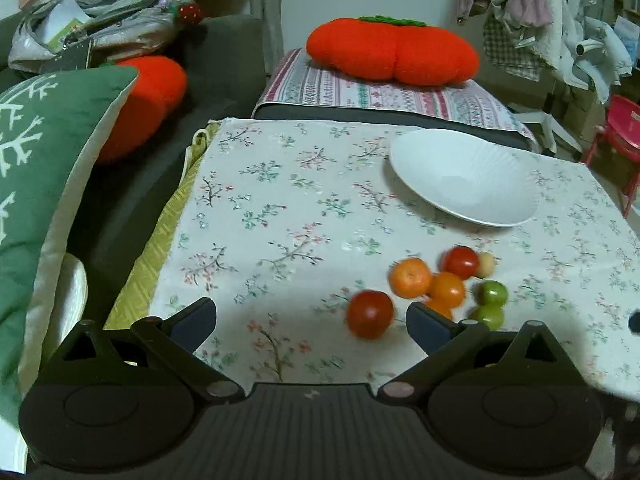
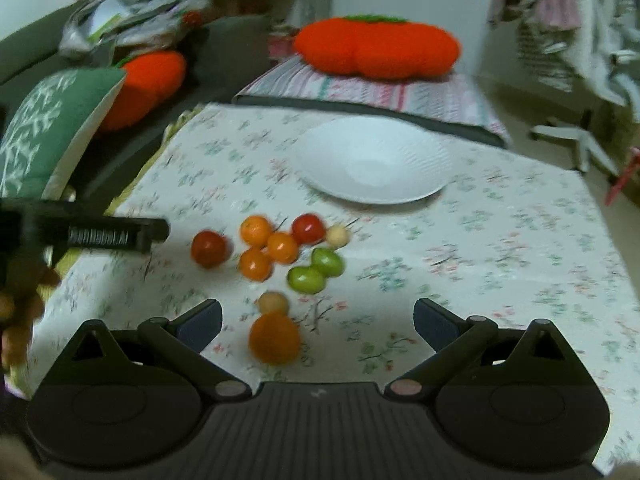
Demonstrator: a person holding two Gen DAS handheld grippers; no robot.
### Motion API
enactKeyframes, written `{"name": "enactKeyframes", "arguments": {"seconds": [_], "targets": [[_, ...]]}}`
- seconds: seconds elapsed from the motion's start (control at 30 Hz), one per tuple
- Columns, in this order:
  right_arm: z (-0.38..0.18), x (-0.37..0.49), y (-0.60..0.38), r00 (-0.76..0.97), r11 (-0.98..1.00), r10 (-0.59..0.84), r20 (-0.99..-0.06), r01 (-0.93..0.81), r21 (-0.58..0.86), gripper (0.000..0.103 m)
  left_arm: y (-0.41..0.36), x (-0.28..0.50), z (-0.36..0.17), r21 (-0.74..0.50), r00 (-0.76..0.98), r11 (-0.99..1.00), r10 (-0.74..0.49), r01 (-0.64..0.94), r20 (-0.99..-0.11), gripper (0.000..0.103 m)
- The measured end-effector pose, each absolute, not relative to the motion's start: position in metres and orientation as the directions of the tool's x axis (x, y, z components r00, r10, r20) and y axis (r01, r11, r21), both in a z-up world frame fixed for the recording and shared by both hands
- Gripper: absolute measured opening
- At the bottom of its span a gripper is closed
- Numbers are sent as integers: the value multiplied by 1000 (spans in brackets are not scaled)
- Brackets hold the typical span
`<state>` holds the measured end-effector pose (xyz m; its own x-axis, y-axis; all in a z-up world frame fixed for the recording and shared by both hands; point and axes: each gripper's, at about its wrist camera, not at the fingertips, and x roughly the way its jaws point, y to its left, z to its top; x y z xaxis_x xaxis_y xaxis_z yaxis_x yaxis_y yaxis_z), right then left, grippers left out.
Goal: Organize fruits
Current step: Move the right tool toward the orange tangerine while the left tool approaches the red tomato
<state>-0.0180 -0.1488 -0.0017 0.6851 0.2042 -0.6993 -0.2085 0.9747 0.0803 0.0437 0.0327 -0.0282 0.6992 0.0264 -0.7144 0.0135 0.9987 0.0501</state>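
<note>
My left tool [image 1: 312, 320] is wide and holds nothing — a red tomato [image 1: 369, 314] sits by its tip. My right tool [image 2: 318, 320] is wide too, over an orange fruit [image 2: 274, 338]. More fruits [image 2: 282, 247] lie together near the white plate [image 2: 372, 160] on the flowery worktop [image 2: 500, 264].

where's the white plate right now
The white plate sits on the floral tablecloth, empty, beyond the fruit cluster and in front of the orange pumpkin cushion.
</note>
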Motion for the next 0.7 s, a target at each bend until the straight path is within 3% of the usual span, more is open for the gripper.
{"name": "enactKeyframes", "arguments": {"seconds": [0.07, 0.27, 0.4, 0.57, 0.7], "targets": [[-14, -14, -144, 652, 971, 199, -732, -233, 56, 100, 36, 53, -39, 72, 688, 997, 51, 1, -724, 86], [-40, -4, -142, 580, 970, 176, -796, -240, 40, 91, 31, 74, -61, -47, 599, 998, -66, 47, -798, 80], [-49, -1, -146, 570, 969, 175, -803, -244, 38, 83, 27, 78, -69, -62, 583, 996, -92, 71, -808, 66], [-53, 5, -148, 604, 967, 220, -766, -236, 92, 83, 27, 77, -74, -66, 581, 993, -112, 100, -806, 56], [-63, 12, -143, 622, 967, 244, -744, -218, 135, 71, 24, 74, -79, -22, 593, 989, -106, 148, -798, 51]]}}
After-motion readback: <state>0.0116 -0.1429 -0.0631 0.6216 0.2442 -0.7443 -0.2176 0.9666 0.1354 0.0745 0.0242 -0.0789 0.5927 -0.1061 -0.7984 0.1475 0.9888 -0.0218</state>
